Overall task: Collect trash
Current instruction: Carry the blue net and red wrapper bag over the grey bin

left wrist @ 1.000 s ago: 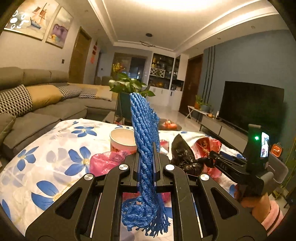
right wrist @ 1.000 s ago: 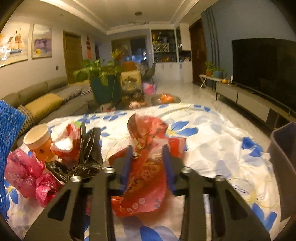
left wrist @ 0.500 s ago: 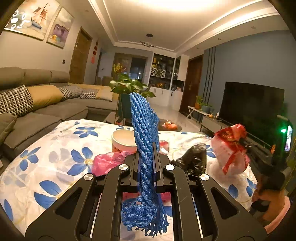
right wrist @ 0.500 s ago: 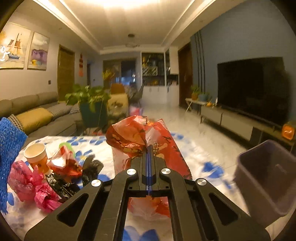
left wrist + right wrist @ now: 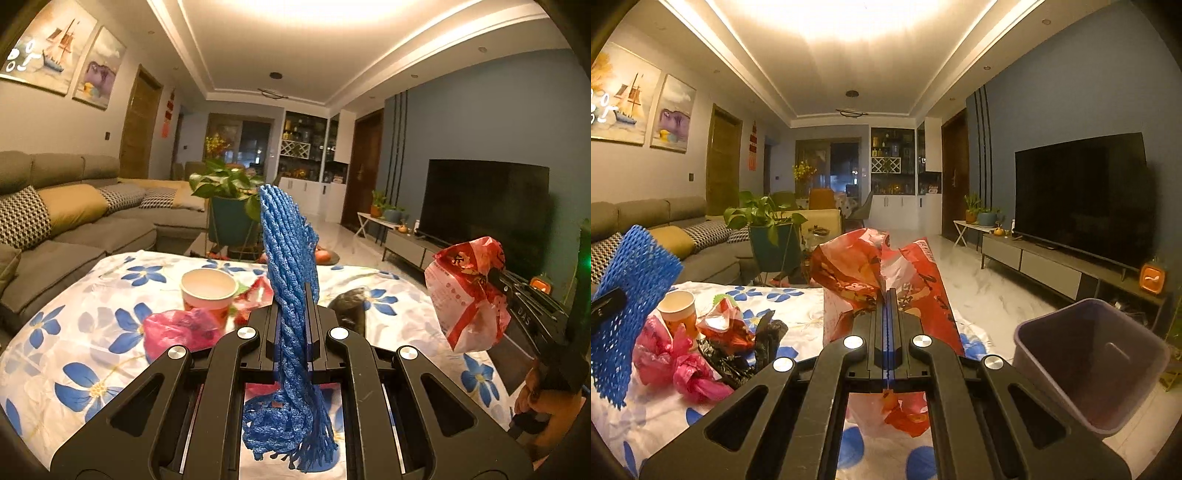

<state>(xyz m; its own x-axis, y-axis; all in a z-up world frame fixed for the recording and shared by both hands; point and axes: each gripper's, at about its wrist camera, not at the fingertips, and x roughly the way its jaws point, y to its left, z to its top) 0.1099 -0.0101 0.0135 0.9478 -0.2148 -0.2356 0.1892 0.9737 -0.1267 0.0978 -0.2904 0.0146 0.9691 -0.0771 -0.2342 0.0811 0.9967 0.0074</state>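
Note:
My left gripper [image 5: 291,299] is shut on a blue foam net [image 5: 286,243] that stands up between its jaws and hangs down behind them; the same net [image 5: 629,295] shows at the left of the right wrist view. My right gripper [image 5: 886,295] is shut on a red and white plastic bag [image 5: 871,273], lifted clear of the table; that bag [image 5: 463,291] hangs at the right in the left wrist view. A purple bin [image 5: 1089,358] stands on the floor to the right of the table, open side up.
On the flowered tablecloth [image 5: 74,332] lie a paper cup [image 5: 208,291], a pink bag [image 5: 177,328], a black bag [image 5: 753,347] and a red wrapper [image 5: 726,325]. A sofa [image 5: 55,229] runs along the left, a plant [image 5: 229,206] stands behind the table, a TV [image 5: 1078,199] on the right wall.
My right gripper closed on the red bag and lifted it off the table, swinging right so the purple bin came into view. The left gripper still holds the blue net and shifted slightly.

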